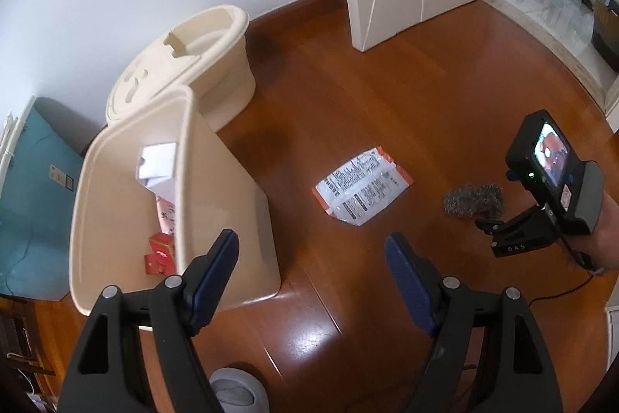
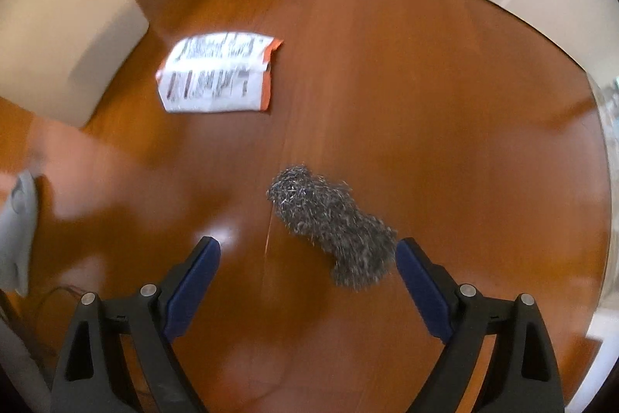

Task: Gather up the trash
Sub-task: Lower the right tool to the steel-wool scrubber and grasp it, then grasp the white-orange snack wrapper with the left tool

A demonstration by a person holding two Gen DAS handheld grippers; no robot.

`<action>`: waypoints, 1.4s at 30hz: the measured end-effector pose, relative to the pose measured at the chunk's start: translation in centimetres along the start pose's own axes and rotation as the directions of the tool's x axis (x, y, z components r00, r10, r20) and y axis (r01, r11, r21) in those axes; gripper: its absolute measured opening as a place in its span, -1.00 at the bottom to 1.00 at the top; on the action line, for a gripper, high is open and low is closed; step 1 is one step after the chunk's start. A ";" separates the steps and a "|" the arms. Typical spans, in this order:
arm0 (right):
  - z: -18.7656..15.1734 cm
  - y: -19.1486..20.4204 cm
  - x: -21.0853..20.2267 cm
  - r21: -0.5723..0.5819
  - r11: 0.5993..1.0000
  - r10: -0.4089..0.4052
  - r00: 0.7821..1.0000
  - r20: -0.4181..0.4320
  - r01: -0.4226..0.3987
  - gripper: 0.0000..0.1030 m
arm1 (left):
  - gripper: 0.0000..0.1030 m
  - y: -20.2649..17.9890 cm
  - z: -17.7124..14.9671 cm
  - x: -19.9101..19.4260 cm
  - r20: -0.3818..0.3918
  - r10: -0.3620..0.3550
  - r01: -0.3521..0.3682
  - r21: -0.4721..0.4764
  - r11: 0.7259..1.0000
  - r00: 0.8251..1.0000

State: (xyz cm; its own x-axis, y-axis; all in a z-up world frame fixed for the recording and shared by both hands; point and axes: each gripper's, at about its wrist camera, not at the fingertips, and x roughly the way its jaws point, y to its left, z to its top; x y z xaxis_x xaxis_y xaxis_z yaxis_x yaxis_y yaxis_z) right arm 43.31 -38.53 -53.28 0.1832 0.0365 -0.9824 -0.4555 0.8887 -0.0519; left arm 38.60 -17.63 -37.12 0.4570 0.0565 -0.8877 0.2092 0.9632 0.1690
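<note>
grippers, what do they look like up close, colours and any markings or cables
Both are black plastic frames with triangular cut-outs, silver pivot bolts and dark blue ribbed pads on the fingers. From the left tool, the right tool shows white "DAS" lettering, a black camera block with a lit screen and green light, a grey housing, and a thin black cable trailing off. A bare wrist shows behind it. The right wrist view shows the same design.
</note>
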 end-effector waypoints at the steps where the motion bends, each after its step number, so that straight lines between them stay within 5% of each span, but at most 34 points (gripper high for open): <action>1: 0.0 0.0 0.8 -0.019 1.000 -0.004 1.000 -0.005 0.004 0.82 | 0.51 -0.2 -0.1 0.3 -0.001 -0.003 0.003 0.003 1.000 1.000; 8: 0.5 -1.2 5.4 -0.039 0.999 -0.010 0.998 -0.065 0.007 0.65 | 0.51 -1.7 -0.9 3.0 -0.027 0.008 -0.007 0.034 0.999 1.000; 10: 0.3 -1.4 6.5 -0.041 0.999 -0.003 0.997 -0.082 -0.001 0.29 | 0.51 -2.1 -1.1 3.9 -0.039 0.009 -0.008 0.042 0.999 0.999; 15: -0.3 -2.0 6.7 -0.030 1.000 -0.002 0.998 -0.056 0.001 0.05 | 0.51 -3.2 -1.4 5.3 -0.063 0.018 -0.015 0.060 0.998 0.998; 17: -0.5 -2.7 6.3 -0.005 1.000 -0.024 0.999 -0.040 0.024 -0.52 | 0.51 -3.5 -1.3 5.6 -0.069 0.013 -0.008 0.066 0.998 0.998; 22: -2.3 -3.6 4.4 0.065 0.998 -0.002 1.000 0.023 0.000 -0.61 | 0.51 -3.7 -0.7 7.2 -0.061 0.039 -0.033 0.090 0.995 0.997; 26: -4.2 -4.3 0.7 0.153 0.988 0.000 0.989 0.146 -0.022 -0.61 | 0.51 -3.1 0.4 10.0 -0.062 -0.033 0.037 0.055 0.998 0.998; 31: -7.3 -4.7 -3.3 0.275 0.957 0.019 0.961 0.276 -0.098 -0.60 | 0.51 -4.5 2.2 17.4 -0.175 -0.060 0.072 0.063 0.995 0.983; 38: -10.7 -4.0 -4.2 0.317 0.938 0.040 0.952 0.303 -0.140 -0.59 | 0.51 -4.5 4.2 24.7 -0.270 -0.122 0.099 -0.099 0.990 0.955; 42: -11.2 -4.2 -3.9 0.341 0.929 0.038 0.951 0.306 -0.146 -0.59 | 0.51 -4.9 3.4 27.2 -0.319 -0.170 0.142 -0.111 0.984 0.932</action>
State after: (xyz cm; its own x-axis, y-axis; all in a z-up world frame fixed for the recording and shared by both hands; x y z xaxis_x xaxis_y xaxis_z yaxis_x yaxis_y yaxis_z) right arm 34.71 -47.54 -51.20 0.4236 0.2081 -0.8816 -0.1526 0.9757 0.1570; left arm 52.94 -21.65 -60.69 0.1145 -0.0275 -0.9930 0.1749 0.9846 -0.0071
